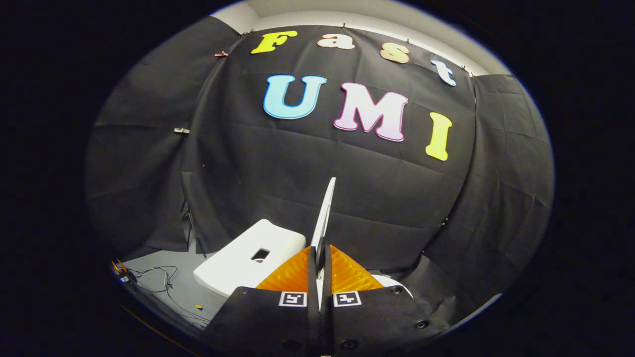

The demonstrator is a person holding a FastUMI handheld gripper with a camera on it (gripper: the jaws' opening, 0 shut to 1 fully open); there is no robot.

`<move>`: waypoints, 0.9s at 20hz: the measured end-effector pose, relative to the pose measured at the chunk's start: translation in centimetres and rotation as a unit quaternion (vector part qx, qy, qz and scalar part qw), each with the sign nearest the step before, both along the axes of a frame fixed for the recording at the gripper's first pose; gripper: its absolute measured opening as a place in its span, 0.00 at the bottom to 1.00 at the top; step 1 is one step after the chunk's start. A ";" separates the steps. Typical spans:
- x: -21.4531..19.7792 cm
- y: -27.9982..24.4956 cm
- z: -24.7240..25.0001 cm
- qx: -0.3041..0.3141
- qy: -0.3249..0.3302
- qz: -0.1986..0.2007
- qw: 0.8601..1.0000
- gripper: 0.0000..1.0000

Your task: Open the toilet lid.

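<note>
The white toilet lid (pixel 325 213) stands raised on edge, seen as a thin blade rising straight up from between my fingers. My gripper (pixel 320 258) is shut on the lid's edge, both fingers pressing its two faces. To the left of the lid sits the white toilet tank (pixel 243 260) with a dark rectangular button recess on top. A sliver of the white toilet rim (pixel 394 283) shows just right of the fingers.
Black cloth walls (pixel 397 198) close in behind and on both sides. A stand's thin legs (pixel 191 223) rise left of the tank. Loose cables (pixel 163 280) lie on the grey floor at the lower left.
</note>
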State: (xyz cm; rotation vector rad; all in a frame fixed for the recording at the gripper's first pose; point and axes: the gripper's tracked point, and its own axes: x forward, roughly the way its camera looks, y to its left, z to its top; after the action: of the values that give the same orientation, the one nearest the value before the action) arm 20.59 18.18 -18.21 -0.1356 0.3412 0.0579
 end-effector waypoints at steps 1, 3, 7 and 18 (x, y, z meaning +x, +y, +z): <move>0.0 0.9 0.1 0.000 0.001 0.009 1.000 0.05; 0.0 2.4 0.1 -0.006 0.003 0.022 1.000 0.05; -0.1 4.5 0.3 -0.002 0.007 0.040 0.999 0.05; -2.0 7.4 2.5 0.015 -0.004 0.097 0.995 0.98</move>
State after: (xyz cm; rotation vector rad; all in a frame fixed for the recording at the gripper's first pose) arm 18.60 25.56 -15.74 -0.1390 0.3185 0.2537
